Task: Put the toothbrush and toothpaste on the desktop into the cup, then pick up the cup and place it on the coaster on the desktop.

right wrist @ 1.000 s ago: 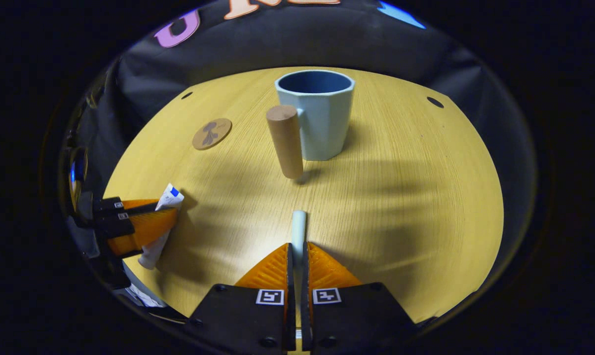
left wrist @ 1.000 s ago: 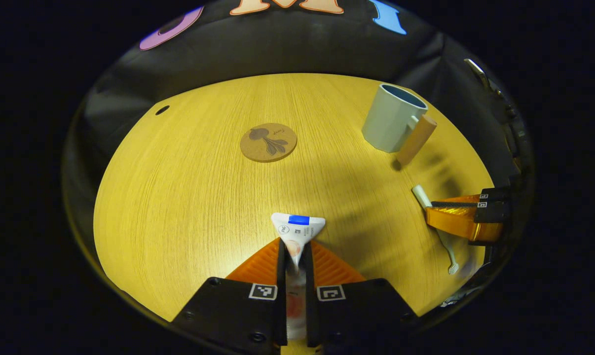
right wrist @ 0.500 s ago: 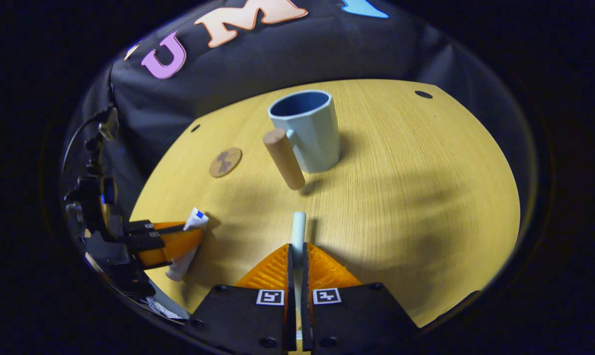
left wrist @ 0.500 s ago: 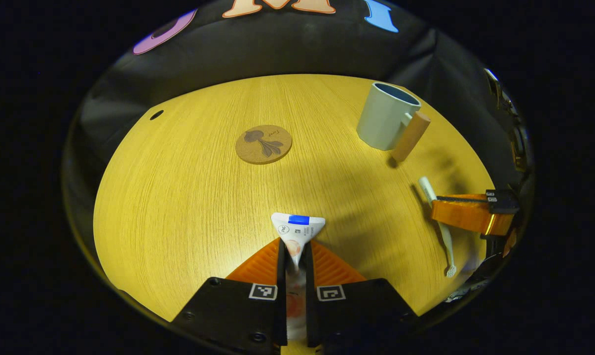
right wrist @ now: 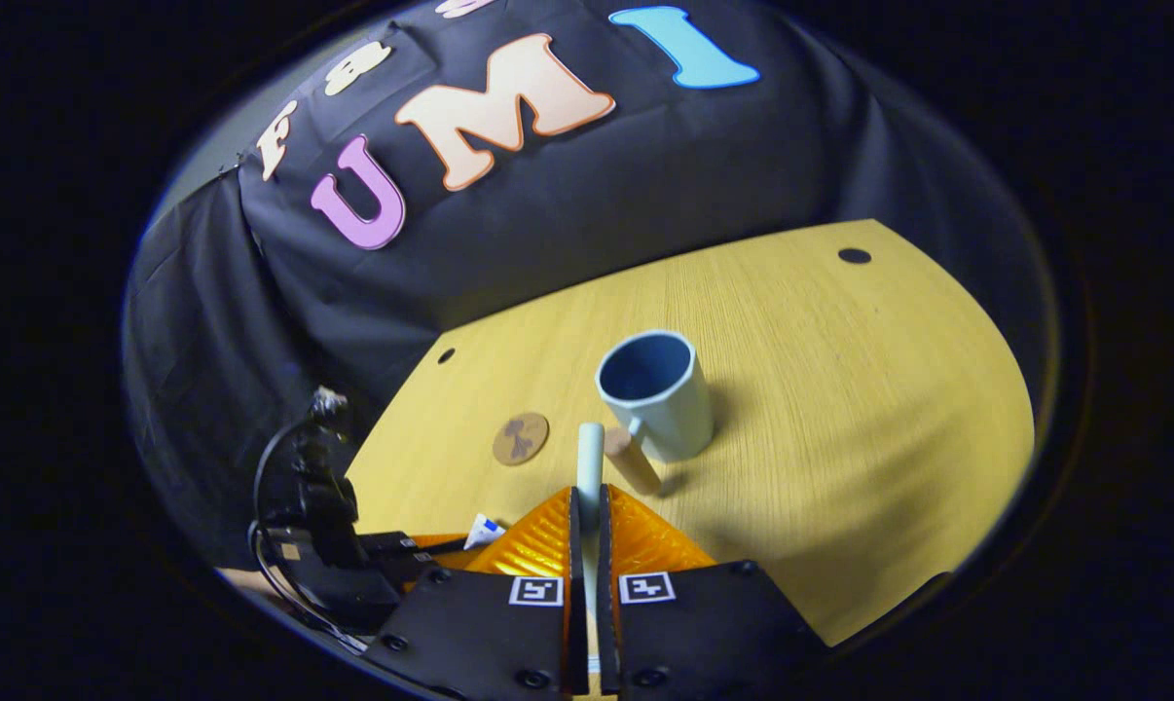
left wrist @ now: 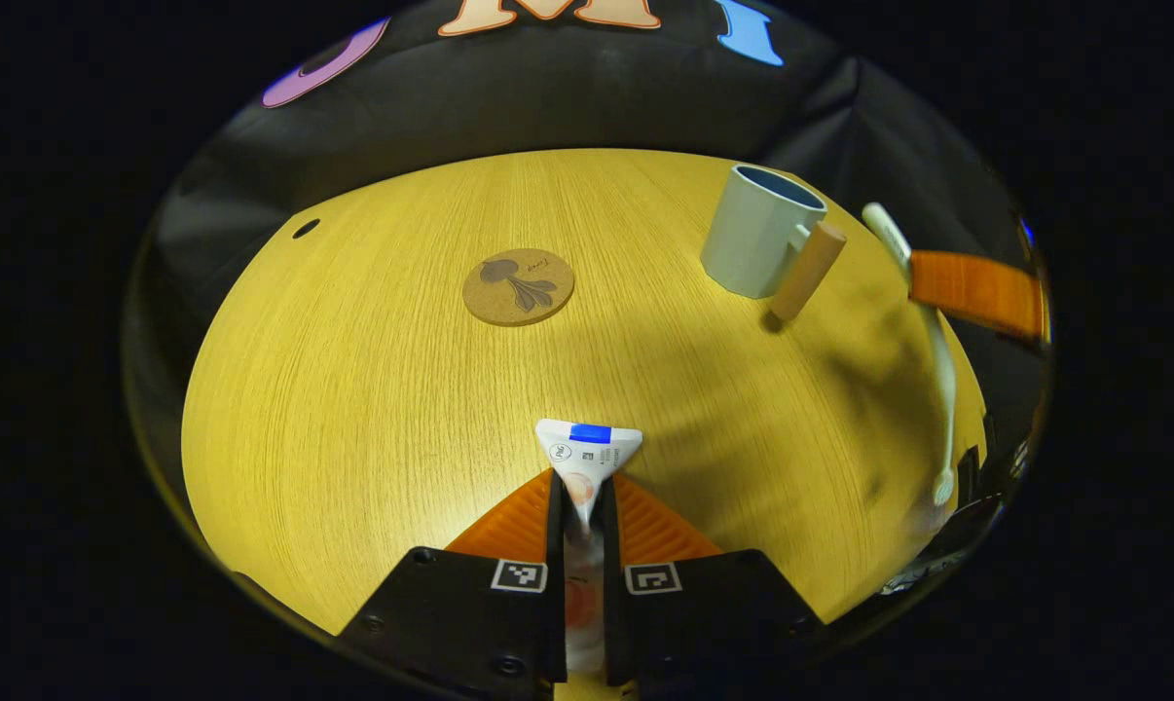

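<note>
Left gripper point(left wrist: 584, 506): closed on the toothpaste point(left wrist: 587, 458), both orange fingers pressed against the tube; the flat crimped end with a blue stripe is pointed forward, low over the near part of the table point(left wrist: 353, 389).

Right gripper point(right wrist: 587, 516): closed on the toothbrush point(right wrist: 589, 458); the pale handle end is projected forward between the fingers. In the left gripper view the toothbrush point(left wrist: 928, 321) is seen held in the air at the right, its head hanging down toward the near edge, the handle end up beside the cup.

Cup point(left wrist: 757, 234): pale blue, wooden handle, stood upright on the far right of the table, its mouth open upward.

Coaster point(left wrist: 518, 286): round cork, laid flat left of the cup, well apart from it.
</note>
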The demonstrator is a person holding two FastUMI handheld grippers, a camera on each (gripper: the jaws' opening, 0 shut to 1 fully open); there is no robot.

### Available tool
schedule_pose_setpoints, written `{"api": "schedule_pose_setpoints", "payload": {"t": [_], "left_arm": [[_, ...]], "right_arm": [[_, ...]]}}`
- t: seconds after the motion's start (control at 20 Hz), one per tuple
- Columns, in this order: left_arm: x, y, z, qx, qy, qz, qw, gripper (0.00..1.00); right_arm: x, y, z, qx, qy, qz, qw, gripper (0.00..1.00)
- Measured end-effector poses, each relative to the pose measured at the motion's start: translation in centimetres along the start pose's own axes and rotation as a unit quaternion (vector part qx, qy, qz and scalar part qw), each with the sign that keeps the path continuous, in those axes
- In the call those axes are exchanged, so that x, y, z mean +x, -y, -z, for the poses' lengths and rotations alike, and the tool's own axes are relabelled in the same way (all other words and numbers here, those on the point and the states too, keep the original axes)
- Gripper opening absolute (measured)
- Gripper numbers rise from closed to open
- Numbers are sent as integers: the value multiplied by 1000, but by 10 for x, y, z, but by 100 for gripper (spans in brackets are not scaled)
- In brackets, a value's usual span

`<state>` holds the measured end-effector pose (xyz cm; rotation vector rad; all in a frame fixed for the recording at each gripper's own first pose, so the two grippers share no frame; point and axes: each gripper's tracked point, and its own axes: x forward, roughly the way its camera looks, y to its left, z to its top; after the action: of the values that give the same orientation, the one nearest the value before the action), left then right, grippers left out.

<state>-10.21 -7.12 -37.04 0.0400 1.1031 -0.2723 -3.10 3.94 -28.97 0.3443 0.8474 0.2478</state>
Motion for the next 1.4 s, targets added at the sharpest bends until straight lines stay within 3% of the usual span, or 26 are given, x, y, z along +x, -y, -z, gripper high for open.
{"api": "schedule_pose_setpoints", "payload": {"t": [0.75, 1.0, 1.4], "left_arm": [[0, 0, 0, 10, 0, 5, 1000, 15], [0, 0, 0, 7, 2, 5, 1000, 15], [0, 0, 0, 6, 3, 5, 1000, 15]], "right_arm": [[50, -12, -144, -2, 131, -18, 991, 6], [72, -11, -166, -15, 170, -9, 985, 6], [103, 16, -178, -37, 204, 40, 977, 6]]}}
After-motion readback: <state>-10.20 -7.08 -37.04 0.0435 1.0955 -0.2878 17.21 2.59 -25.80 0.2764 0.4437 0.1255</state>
